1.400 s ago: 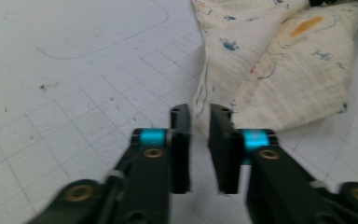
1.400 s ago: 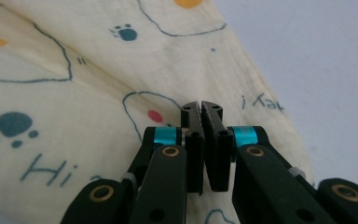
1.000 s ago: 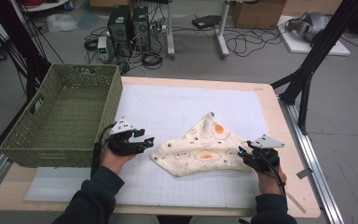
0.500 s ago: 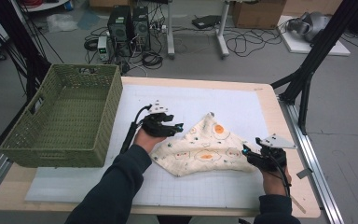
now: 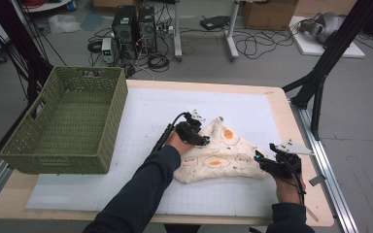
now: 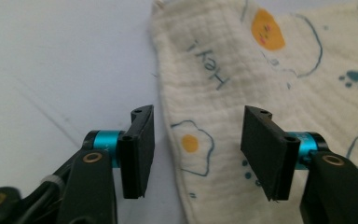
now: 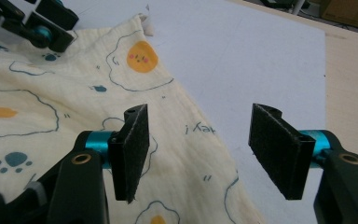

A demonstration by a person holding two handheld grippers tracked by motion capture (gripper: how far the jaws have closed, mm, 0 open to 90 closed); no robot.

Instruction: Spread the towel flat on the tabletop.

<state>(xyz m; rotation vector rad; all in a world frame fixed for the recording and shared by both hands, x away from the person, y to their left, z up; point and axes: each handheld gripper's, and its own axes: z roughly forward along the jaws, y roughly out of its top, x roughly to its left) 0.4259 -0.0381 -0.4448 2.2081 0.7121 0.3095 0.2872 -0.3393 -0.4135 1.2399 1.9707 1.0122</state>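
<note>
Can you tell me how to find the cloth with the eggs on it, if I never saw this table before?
Look at the white mat covering the wooden table. Right of the big green basket, between the left gripper and the right gripper, lies a rumpled cream cloth. It is the only soft thing there, printed with fried eggs and small blue paw prints.

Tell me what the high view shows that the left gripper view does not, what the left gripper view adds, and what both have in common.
High view alone: the green basket on the table's left side, the right gripper at the cloth's right corner, both forearms, and the floor with computers and cables beyond the table.

Left gripper view alone: the left gripper seen close, its jaws standing apart astride the cloth's edge without pressing on it, and the word "Hey!" printed on the fabric.

Both: the cream cloth with fried-egg prints lying on the white mat, and the left gripper at the cloth's edge.
</note>
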